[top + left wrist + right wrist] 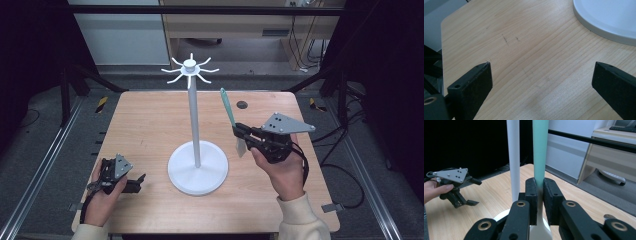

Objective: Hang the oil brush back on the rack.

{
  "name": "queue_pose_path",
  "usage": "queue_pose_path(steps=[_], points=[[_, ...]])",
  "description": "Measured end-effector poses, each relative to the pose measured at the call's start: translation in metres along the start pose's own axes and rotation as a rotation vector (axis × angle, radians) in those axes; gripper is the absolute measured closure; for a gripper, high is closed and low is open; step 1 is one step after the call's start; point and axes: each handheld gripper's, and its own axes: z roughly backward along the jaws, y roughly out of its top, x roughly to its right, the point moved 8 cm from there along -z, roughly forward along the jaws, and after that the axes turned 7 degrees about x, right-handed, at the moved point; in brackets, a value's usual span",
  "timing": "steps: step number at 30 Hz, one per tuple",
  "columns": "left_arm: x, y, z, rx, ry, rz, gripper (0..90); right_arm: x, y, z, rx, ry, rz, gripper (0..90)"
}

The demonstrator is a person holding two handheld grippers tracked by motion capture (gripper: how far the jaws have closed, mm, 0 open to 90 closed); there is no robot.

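Note:
A white stand rises from a round base (198, 170) at the table's middle; its pole (194, 120) carries a ring of curved hooks (190, 70) on top. Right of the pole, my right gripper (237, 131) is shut on a utensil with a teal handle (228, 107) that points up and away and a white head (241, 147) hanging below the jaws. In the right gripper view the handle (540, 150) stands upright in that gripper (539, 192), beside the pole (513, 157). My left gripper (139, 181) is low at the front left, open over bare wood (541, 72), near the base (609, 17).
The wooden table (150, 120) has a small dark round hole (242, 105) at the back right. Black frame posts and metal rails run along both sides. A wooden desk (235, 25) and cables (300, 45) stand on the floor behind.

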Motion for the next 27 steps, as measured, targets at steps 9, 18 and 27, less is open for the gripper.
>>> queue_pose_path(steps=[9,18,27], points=[[0.0,0.0,0.0,-0.003,-0.001,-0.004,2.6,-0.005,0.007,0.001,0.016,0.004,0.006,82.3],[0.001,-0.001,-0.001,-0.006,-0.003,-0.004,2.6,-0.01,0.019,0.004,0.057,0.01,0.011,82.3],[0.001,-0.001,-0.001,-0.01,-0.008,-0.005,2.6,-0.014,0.025,0.003,0.08,0.021,0.015,82.3]])
